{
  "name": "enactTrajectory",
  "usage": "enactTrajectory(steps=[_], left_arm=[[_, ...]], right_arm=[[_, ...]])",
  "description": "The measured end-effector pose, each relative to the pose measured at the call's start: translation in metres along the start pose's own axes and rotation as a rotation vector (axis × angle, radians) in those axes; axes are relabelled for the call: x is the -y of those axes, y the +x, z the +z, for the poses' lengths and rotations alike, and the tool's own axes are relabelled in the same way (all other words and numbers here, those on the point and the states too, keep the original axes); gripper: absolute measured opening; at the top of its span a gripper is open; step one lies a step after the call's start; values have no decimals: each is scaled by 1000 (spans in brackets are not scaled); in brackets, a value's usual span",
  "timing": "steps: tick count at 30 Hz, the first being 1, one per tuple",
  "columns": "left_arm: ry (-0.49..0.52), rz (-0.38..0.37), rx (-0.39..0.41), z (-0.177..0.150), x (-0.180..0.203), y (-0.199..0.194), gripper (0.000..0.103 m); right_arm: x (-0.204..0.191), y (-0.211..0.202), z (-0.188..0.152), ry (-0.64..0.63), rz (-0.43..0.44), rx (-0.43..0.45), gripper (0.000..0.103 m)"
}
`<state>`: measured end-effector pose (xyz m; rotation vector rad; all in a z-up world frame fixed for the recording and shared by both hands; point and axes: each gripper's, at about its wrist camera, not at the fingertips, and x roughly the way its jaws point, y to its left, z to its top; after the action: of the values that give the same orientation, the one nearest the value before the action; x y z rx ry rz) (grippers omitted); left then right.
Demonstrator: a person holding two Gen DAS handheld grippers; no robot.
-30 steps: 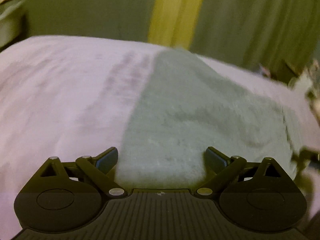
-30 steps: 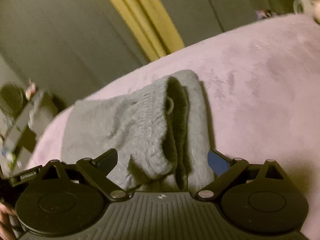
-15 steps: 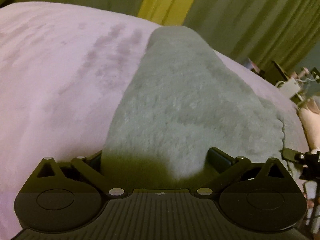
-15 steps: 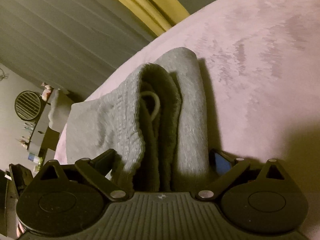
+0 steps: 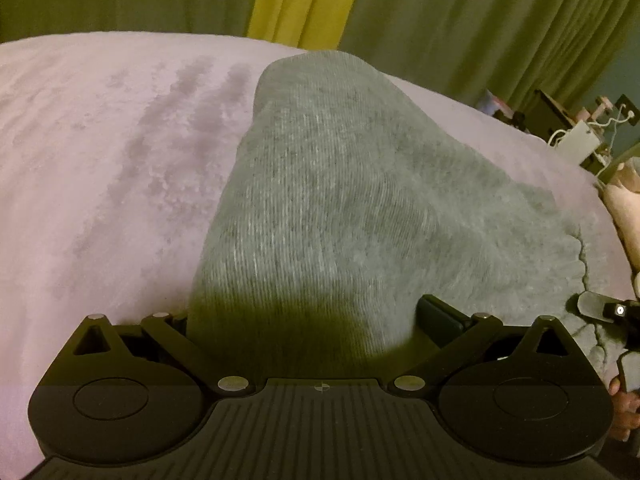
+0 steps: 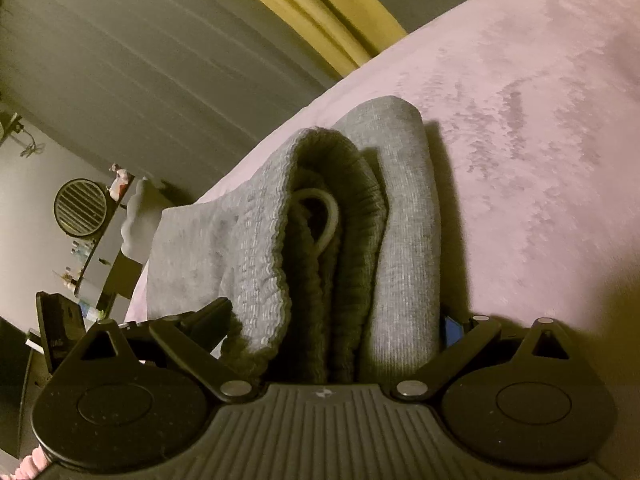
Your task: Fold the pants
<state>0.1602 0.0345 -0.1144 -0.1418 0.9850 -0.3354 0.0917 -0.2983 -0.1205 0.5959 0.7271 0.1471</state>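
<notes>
Your left tongs (image 5: 304,316) stand wide apart with the grey pants (image 5: 360,208) lying between the two fingers, the cloth filling the gap but not pinched. The folded pants run straight ahead of these tongs across the pink bed (image 5: 100,160), and their ribbed edge trails off to the right, where the tip of your right tongs (image 5: 600,308) reaches it.

Your right tongs (image 6: 336,316) are also spread, and the thick folded end of the pants (image 6: 404,240) sits between their fingers, waistband layers stacked on edge with a loop of drawstring (image 6: 320,216) showing in the fold. Whether these fingers press the cloth I cannot tell. The bed (image 6: 540,140) stretches out to the right of these tongs, curtains (image 6: 160,60) behind.
</notes>
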Motion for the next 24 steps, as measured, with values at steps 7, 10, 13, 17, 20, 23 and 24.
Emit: enactTrajectory(steps=[7, 10, 13, 17, 20, 23, 24], left_arm=[[16, -35, -34, 8, -6, 4, 103], [24, -52, -58, 16, -10, 8, 103], [20, -76, -67, 19, -15, 12, 103], [10, -79, -73, 21, -18, 14, 103], [8, -77, -88, 23, -19, 16, 103], [6, -88, -119, 27, -22, 18, 103], [6, -90, -124, 29, -22, 19, 103]], right_arm=[[6, 0, 1, 20, 21, 5, 99], [4, 1, 1, 8, 15, 4, 99], [4, 2, 2, 4, 14, -6, 99], [7, 1, 6, 28, 25, -19, 99], [6, 3, 5, 12, 20, -21, 99], [-1, 4, 3, -37, 0, -20, 99], [-4, 5, 2, -53, -10, -22, 99]])
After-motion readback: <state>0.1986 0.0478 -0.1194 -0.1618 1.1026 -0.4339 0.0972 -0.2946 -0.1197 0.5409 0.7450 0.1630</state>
